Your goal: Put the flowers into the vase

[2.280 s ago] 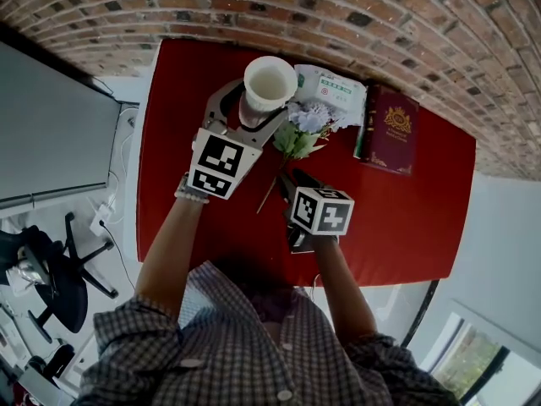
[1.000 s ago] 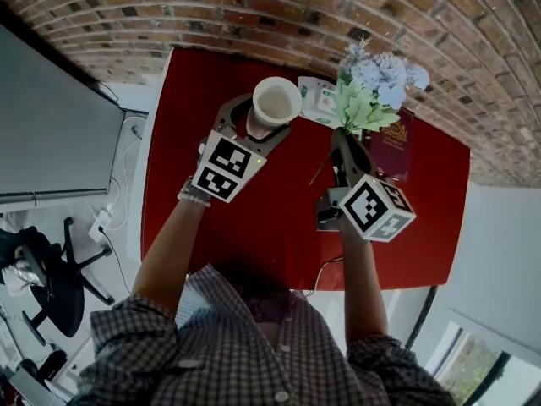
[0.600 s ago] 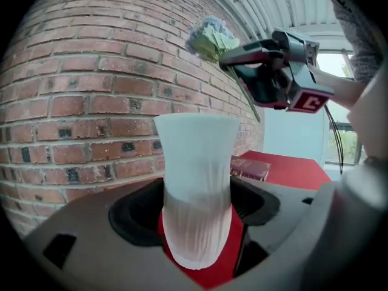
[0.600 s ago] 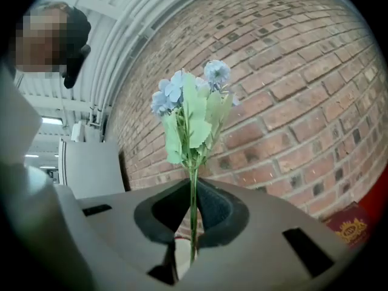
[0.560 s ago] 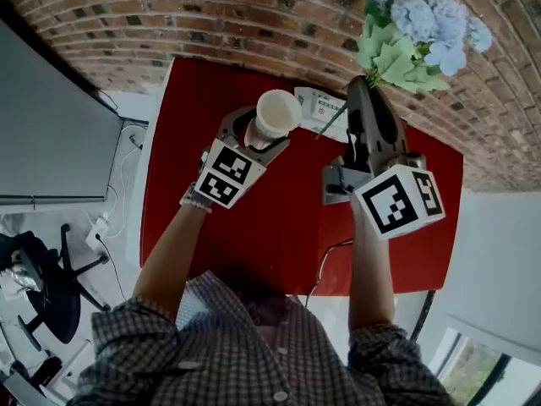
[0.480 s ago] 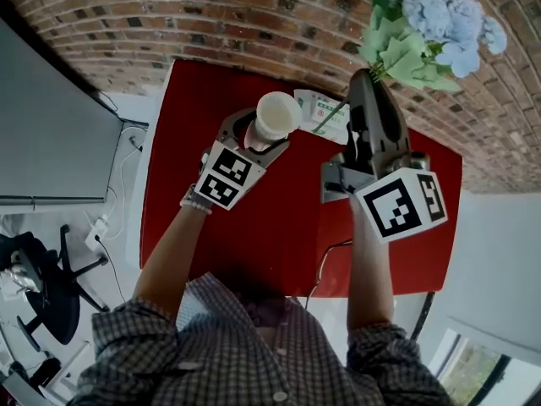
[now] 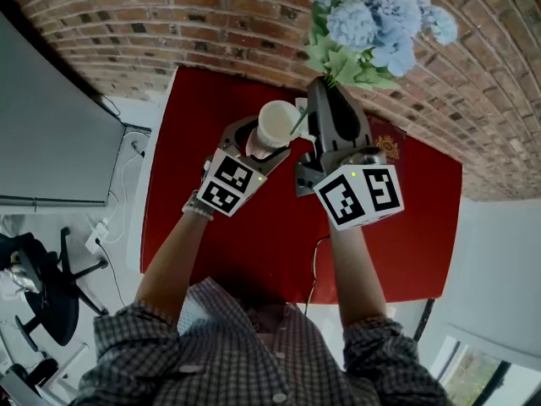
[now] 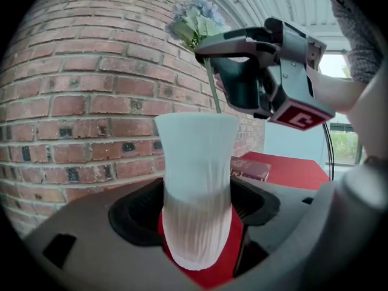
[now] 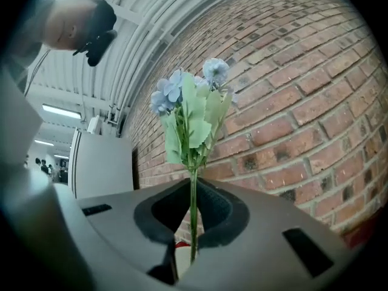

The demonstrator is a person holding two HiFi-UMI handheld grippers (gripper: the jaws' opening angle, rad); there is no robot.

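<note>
– Closest to you, your left gripper [image 8: 197,217] is clamped round the white vase [image 7: 279,123] on the red table [image 7: 406,227]. Loosen that hold and the vase could topple.

– Just past it, your right gripper [image 9: 193,223] pinches the thin stem [image 8: 211,90], tip at the rim; inside or outside, I cannot tell. Come down off-centre and it may snag the lip and bend, with the flowers [image 7: 372,24] heavy overhead near the brick wall [image 7: 169,7].
</note>
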